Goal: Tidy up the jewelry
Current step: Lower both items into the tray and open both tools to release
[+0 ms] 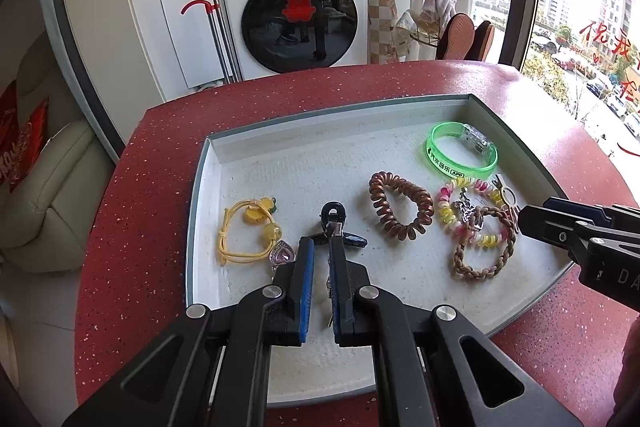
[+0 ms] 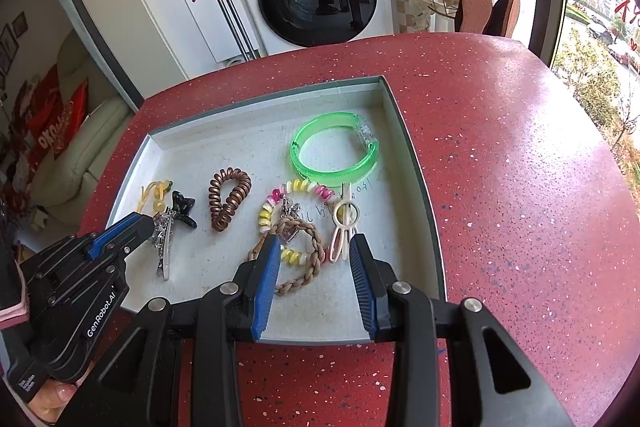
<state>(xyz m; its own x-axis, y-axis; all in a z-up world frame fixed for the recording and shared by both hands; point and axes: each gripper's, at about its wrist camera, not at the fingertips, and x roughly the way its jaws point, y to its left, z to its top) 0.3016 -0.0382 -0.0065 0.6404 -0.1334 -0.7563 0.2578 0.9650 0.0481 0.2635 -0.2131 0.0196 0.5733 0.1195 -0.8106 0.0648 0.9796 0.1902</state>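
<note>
Red speckled counter carries a tray where the left gripper, narrowly parted, pinches a stiff, light metal hair clip near its hinge, while the right gripper gapes wide over a soft braided bracelet.

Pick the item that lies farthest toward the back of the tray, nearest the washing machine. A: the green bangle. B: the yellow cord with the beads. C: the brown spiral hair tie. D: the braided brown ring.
A: the green bangle lies closest to the tray's far wall in both views, with the brown spiral hair tie, the braided brown ring and the yellow cord all nearer the cameras.
</note>
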